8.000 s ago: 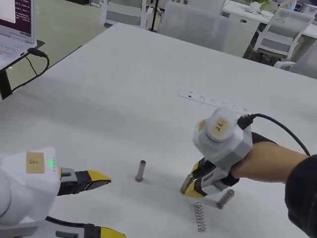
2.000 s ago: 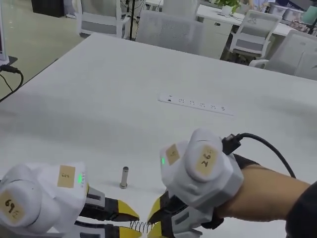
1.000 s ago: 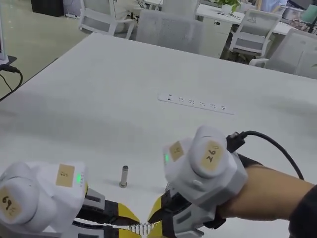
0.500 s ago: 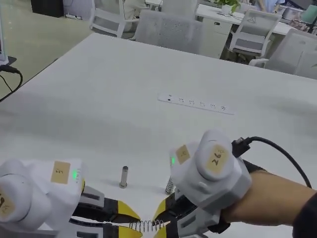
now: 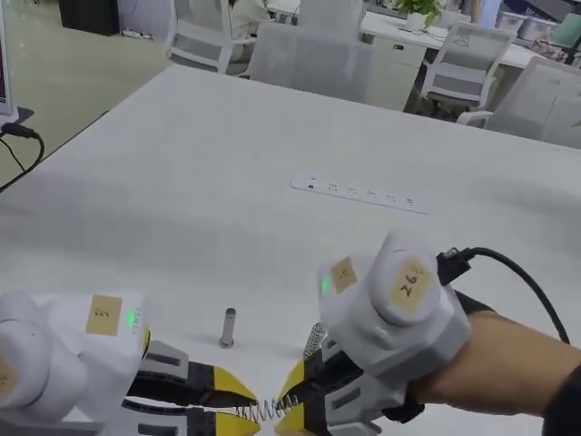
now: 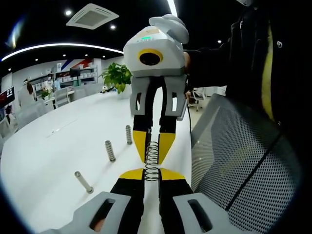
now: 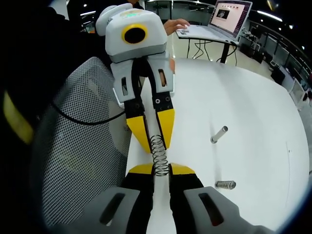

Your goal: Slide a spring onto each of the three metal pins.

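White table [image 5: 272, 136] among office chairs [image 5: 313, 54] bore one standing pin [image 5: 228, 327]; a thin silvery coiled spring [image 6: 152, 157] spanned left gripper [image 6: 151, 174] and right gripper [image 7: 161, 169], both clamped on its ends.

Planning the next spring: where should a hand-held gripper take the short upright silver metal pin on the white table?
Probably low on the short silver metal pin, near its wider foot, coming in level from the side: it stands upright, leaving its top free.

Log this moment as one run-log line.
left gripper: shut on spring | right gripper: shut on spring, other end | pin: upright, bare
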Tool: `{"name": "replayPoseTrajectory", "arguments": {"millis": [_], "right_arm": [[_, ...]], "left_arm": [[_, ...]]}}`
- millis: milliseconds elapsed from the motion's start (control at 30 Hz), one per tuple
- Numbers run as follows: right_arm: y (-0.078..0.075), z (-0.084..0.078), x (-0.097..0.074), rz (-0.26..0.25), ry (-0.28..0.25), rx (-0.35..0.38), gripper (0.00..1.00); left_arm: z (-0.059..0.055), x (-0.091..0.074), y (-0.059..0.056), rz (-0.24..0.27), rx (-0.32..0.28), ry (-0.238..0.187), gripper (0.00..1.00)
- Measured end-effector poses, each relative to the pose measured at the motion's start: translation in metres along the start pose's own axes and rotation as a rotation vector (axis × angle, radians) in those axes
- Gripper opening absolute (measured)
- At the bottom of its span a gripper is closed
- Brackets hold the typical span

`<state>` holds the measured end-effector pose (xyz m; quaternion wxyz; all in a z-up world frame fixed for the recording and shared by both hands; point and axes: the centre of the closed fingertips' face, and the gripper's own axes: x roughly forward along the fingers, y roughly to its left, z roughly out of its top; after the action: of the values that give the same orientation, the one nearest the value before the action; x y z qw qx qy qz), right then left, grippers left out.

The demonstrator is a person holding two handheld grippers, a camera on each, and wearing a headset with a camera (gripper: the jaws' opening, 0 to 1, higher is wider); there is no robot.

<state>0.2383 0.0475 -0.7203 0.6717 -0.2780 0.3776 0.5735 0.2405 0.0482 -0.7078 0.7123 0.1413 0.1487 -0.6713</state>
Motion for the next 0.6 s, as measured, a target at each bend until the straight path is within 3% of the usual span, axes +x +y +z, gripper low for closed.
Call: {"name": "replayPoseTrajectory", "arguments": {"millis": [600], "right_arm": [[0.005,0.025,-0.006,-0.015,-0.009,-0.048,0.08]], "left_arm": [[0.001,0.000,0.002,0.008,-0.012,-0.003,0.03]]}}
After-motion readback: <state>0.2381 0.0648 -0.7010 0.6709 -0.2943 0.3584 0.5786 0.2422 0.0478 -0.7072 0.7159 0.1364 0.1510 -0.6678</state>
